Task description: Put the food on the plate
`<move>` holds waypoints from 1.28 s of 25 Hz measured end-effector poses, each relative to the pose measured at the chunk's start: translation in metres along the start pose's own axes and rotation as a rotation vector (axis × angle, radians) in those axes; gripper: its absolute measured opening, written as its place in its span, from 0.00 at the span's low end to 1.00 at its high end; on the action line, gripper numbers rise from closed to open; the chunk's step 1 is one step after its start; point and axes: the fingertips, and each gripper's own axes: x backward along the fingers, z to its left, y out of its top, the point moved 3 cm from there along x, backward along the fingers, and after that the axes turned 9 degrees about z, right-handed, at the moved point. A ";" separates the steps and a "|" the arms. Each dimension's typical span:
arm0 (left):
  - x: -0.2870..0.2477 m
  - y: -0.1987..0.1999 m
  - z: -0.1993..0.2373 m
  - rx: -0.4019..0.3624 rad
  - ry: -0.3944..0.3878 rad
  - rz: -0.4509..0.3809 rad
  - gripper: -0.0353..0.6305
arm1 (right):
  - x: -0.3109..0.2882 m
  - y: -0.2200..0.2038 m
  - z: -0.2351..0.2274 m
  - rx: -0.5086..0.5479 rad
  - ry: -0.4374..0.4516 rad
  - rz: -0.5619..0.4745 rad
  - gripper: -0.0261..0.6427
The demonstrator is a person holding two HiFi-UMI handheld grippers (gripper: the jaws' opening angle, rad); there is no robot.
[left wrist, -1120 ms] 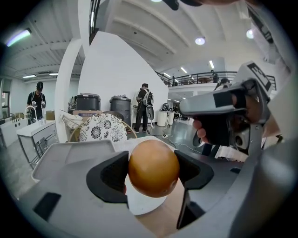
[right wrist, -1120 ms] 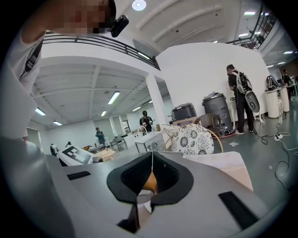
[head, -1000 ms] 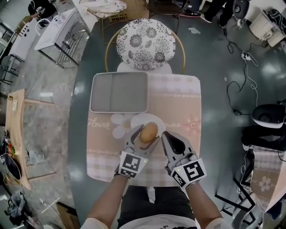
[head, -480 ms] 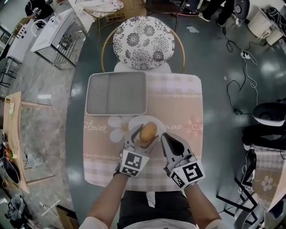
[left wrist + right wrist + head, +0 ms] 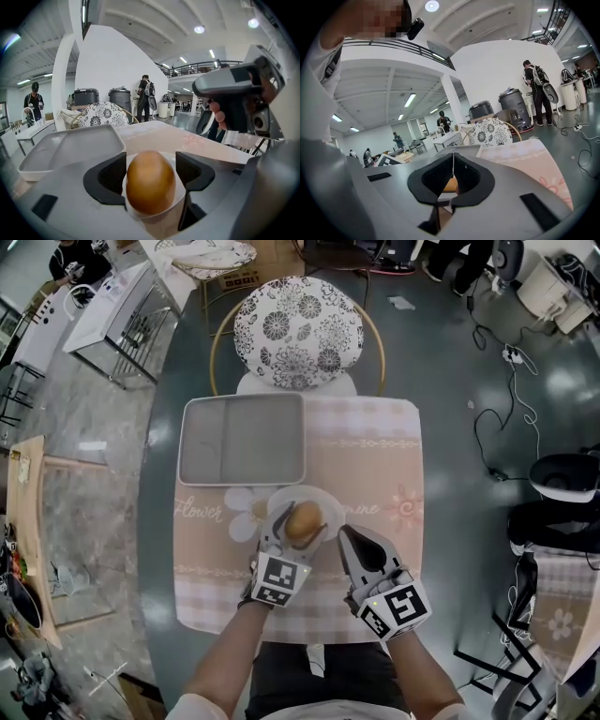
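Note:
A brown egg-shaped bun (image 5: pixel 305 520) is between the jaws of my left gripper (image 5: pixel 302 527), just over or on the small white plate (image 5: pixel 330 503) at the near middle of the table. In the left gripper view both pads press on the bun (image 5: pixel 150 180), and the plate's rim (image 5: pixel 157 216) shows beneath it. My right gripper (image 5: pixel 354 538) hovers just right of the plate. Its jaws are shut together with nothing in them (image 5: pixel 453 176).
A grey rectangular tray (image 5: pixel 244 439) lies beyond the plate at the left. A pink checked cloth (image 5: pixel 380 470) covers the round dark table. A floral-cushioned chair (image 5: pixel 297 332) stands at the far side. Cables and furniture crowd the floor on the right.
My left gripper has lowered the bun from above the plate down to it. The right gripper has stayed beside it, shut.

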 end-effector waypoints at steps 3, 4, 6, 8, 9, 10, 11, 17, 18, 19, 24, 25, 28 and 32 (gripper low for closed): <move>0.001 0.001 0.001 0.006 0.002 0.000 0.52 | 0.001 0.000 0.000 -0.003 0.001 0.006 0.06; 0.003 0.003 0.001 0.009 0.004 0.000 0.52 | 0.002 0.001 0.001 -0.003 0.002 0.007 0.06; 0.008 0.007 0.000 0.016 0.005 0.001 0.52 | 0.003 0.002 0.004 -0.003 0.004 0.011 0.06; 0.014 0.011 -0.002 0.021 0.006 -0.002 0.52 | 0.004 0.006 0.006 -0.002 0.006 0.014 0.06; 0.017 0.013 -0.003 0.021 0.008 -0.004 0.52 | 0.005 0.009 0.008 -0.001 0.008 0.015 0.06; 0.021 0.016 -0.003 0.021 0.010 -0.006 0.52 | 0.006 0.013 0.010 -0.001 0.009 0.015 0.06; 0.026 0.020 -0.004 0.023 0.013 -0.007 0.52 | 0.007 0.016 0.012 0.000 0.012 0.016 0.06; 0.057 0.044 -0.005 0.044 0.024 -0.025 0.52 | 0.021 0.042 0.031 0.017 0.020 0.016 0.06; 0.063 0.049 -0.006 0.049 0.027 -0.031 0.52 | 0.023 0.046 0.033 0.020 0.020 0.017 0.06; 0.070 0.054 -0.007 0.055 0.029 -0.036 0.52 | 0.026 0.051 0.036 0.021 0.020 0.018 0.06; 0.107 0.080 -0.014 0.108 0.020 -0.067 0.45 | 0.041 0.070 0.050 0.025 0.019 0.034 0.06; 0.115 0.084 -0.015 0.114 0.022 -0.074 0.43 | 0.044 0.073 0.054 0.026 0.020 0.039 0.06; 0.138 0.097 -0.017 0.133 0.033 -0.092 0.35 | 0.050 0.079 0.064 0.033 0.027 0.053 0.06; 0.167 0.114 -0.018 0.154 0.061 -0.127 0.26 | 0.055 0.088 0.079 0.051 0.039 0.062 0.06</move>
